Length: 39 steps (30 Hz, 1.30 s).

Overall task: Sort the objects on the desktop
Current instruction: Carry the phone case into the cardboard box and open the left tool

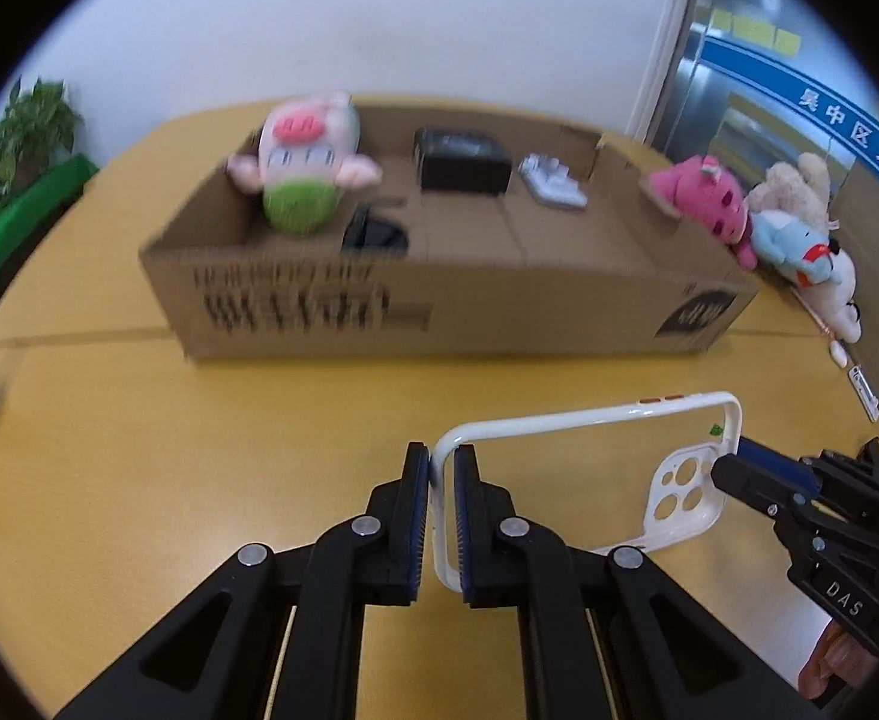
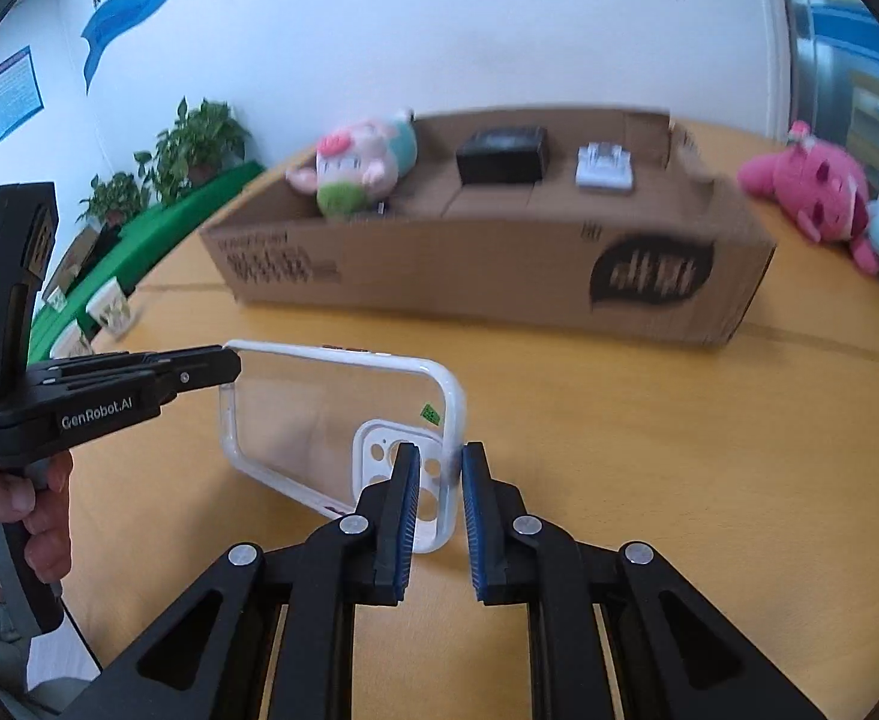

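**Both tongs grip one phone case above the table**

The yellow wooden table (image 1: pixel 139 480) fills the lower half of both views. Across the middle of each frame lies a long, open cardboard box (image 1: pixel 439 312), blurred, its printed front wall facing the cameras. Inside it, from left to right, are a pig plush toy (image 1: pixel 301 162) leaning at the left end, a black box (image 1: pixel 462 165) and a small white-grey item (image 1: pixel 552 181) whose kind is too blurred to tell. At the right edge of the left wrist view, outside the box, a pink plush (image 1: pixel 703 198) lies touching a pile of pale plush toys (image 1: pixel 805 240).

A clear phone case (image 1: pixel 583 480) with a white rim sits in the lower centre, held off the table. The left gripper (image 1: pixel 442 468) is closed narrowly on the rim at one short end. The right gripper (image 2: pixel 442 468) straddles the rim at the camera-cutout end; whether its pads press the rim I cannot tell.
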Available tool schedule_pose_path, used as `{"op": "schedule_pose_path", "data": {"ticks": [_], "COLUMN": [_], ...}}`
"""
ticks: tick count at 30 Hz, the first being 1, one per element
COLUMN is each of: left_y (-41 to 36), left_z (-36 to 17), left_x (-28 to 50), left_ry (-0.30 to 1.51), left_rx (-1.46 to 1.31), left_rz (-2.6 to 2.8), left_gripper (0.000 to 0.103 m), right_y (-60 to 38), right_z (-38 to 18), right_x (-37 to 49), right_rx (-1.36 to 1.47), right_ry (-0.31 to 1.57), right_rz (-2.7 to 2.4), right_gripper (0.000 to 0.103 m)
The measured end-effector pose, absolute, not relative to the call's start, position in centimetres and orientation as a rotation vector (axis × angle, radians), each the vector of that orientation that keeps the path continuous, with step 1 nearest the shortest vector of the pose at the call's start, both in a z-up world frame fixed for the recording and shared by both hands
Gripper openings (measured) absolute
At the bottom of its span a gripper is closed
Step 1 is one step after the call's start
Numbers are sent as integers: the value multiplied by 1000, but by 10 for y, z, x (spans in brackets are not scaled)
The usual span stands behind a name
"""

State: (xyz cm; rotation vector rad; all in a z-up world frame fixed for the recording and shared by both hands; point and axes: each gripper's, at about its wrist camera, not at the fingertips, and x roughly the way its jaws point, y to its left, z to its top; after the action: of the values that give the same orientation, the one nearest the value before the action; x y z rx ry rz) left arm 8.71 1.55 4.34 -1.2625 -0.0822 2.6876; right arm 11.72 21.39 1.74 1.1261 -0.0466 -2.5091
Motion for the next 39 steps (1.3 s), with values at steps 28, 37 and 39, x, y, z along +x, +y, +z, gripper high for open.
{"op": "schedule_pose_path", "data": {"ticks": [28, 37, 39], "left_y": [36, 45, 47], "left_z": [128, 41, 26], "left_x": [-152, -218, -226], "left_ry": [19, 68, 86], "left_rx": [-1110, -1492, -1565], "left_rz": [2738, 2607, 2579], "left_gripper": [6, 6, 6], "right_y": [231, 229, 228], "right_z": [109, 15, -3], "right_x": [-132, -221, -234], "right_rx": [1019, 1406, 1476], "right_ry": [-27, -56, -50], "right_rz": [-2538, -2334, -2290], "right_gripper": [14, 15, 16]}}
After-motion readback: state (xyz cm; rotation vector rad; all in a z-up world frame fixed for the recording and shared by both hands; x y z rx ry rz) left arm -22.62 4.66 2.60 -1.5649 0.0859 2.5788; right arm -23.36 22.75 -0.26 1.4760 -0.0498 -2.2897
